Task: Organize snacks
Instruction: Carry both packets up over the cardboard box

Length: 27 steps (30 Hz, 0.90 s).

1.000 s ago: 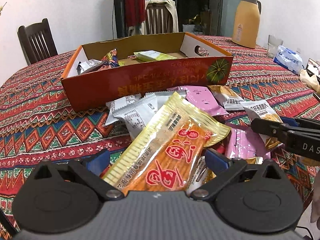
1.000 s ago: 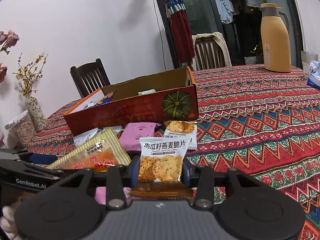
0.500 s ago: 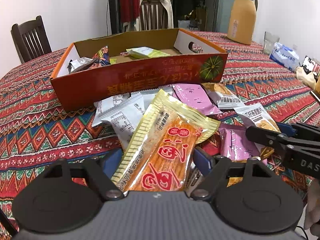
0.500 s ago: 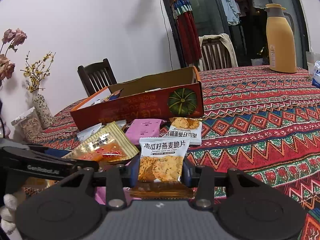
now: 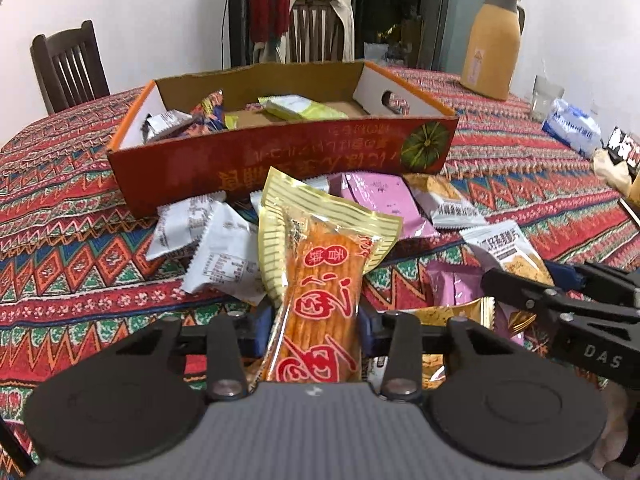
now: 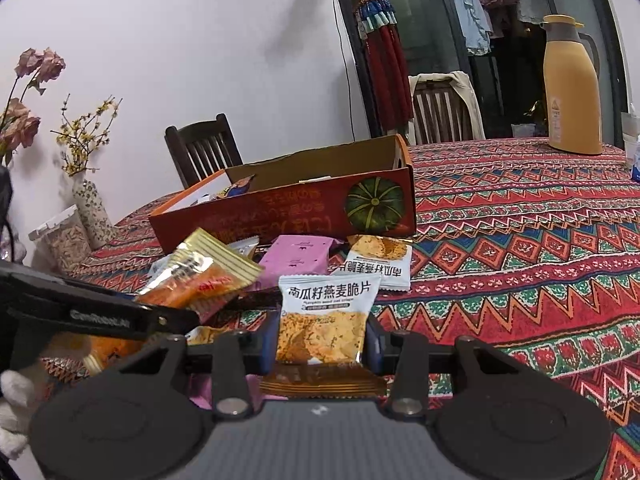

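Glossy crinkled plastic wraps the long orange spicy-stick packet (image 5: pixel 320 280), gold-striped at its sealed end. It stands between the left tongs (image 5: pixel 316 326), whose jaws have just been closing and now pinch its lower half. Flat and matte, the white oat crisp packet (image 6: pixel 326 316), printed "南瓜籽燕麦脆片", sits clamped in the right tongs (image 6: pixel 322 344). Both hang over loose packets on the zigzag-patterned surface (image 6: pixel 520 248), near the orange cardboard box (image 5: pixel 280 160) bearing a green pumpkin.
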Available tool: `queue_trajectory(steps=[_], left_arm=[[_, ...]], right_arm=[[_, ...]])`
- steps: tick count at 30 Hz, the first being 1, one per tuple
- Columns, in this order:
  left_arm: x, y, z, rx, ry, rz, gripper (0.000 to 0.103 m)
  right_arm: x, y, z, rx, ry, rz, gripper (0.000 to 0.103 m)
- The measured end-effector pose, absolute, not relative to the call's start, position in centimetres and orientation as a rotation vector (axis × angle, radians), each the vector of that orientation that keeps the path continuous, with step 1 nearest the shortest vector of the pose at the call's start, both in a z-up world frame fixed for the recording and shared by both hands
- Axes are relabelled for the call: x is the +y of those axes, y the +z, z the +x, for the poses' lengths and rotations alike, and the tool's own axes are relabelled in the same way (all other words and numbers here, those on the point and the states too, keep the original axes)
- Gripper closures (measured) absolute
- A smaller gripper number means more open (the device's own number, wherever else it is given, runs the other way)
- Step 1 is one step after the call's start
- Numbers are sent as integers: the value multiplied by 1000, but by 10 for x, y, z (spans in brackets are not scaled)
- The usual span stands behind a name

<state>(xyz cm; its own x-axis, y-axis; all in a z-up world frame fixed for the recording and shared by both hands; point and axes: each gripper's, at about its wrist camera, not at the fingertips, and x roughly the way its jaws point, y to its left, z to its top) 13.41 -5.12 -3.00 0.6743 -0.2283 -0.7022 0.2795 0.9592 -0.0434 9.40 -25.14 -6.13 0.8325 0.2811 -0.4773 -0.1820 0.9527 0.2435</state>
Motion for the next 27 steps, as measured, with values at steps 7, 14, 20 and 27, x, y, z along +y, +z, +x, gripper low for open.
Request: queue_trajectory(steps=[7, 14, 20, 27], left_arm=[[-44, -5, 127, 704, -256, 72, 62], [-39, 13, 128, 631, -233, 28, 62], [-34, 26, 137, 591, -243, -3, 62], [-28, 50, 150, 519, -224, -32, 62]], right_arm=[[-253, -54, 95, 495, 243, 209, 61], [-253, -33, 104, 447, 253, 168, 61], [-252, -19, 115, 404, 220, 145, 61], [-248, 2, 141, 356, 223, 110, 61]])
